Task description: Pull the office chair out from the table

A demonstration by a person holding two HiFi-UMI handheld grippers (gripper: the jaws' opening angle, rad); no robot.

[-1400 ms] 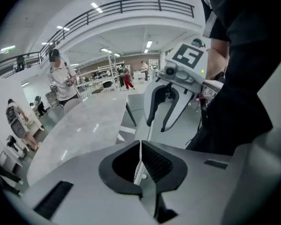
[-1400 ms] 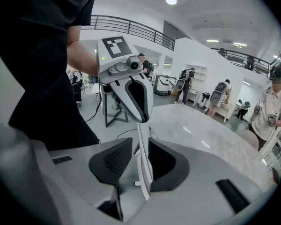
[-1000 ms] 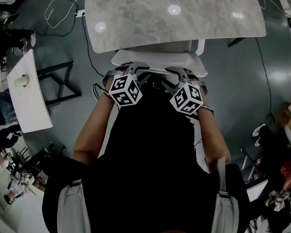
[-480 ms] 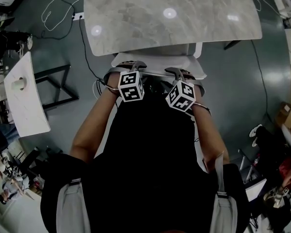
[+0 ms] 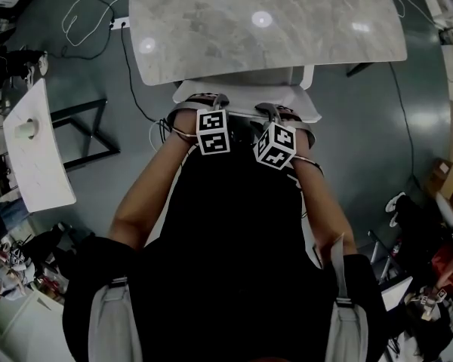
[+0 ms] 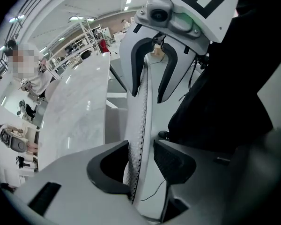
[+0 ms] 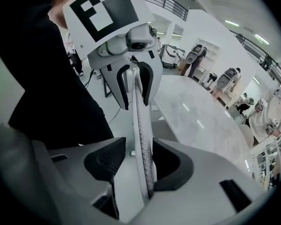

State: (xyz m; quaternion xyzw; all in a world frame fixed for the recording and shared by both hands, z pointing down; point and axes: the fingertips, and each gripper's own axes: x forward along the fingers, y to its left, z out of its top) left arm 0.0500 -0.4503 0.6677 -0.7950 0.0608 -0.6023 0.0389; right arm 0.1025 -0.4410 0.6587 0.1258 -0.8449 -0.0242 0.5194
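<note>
White chair back [image 6: 143,102], one; left gripper [image 6: 141,146], right gripper [image 7: 139,144] astride, jaws just-opened, seemingly loose

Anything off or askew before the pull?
Nothing stands out. The chair sits tucked squarely under the table. The left tool and right tool each straddle the backrest edge. Their jaws have just been opening and are not clamped on it.

White side table [image 5: 41,172] at left, cardboard box [image 5: 447,181] at right – both on the grey floor [image 5: 377,142]
</note>
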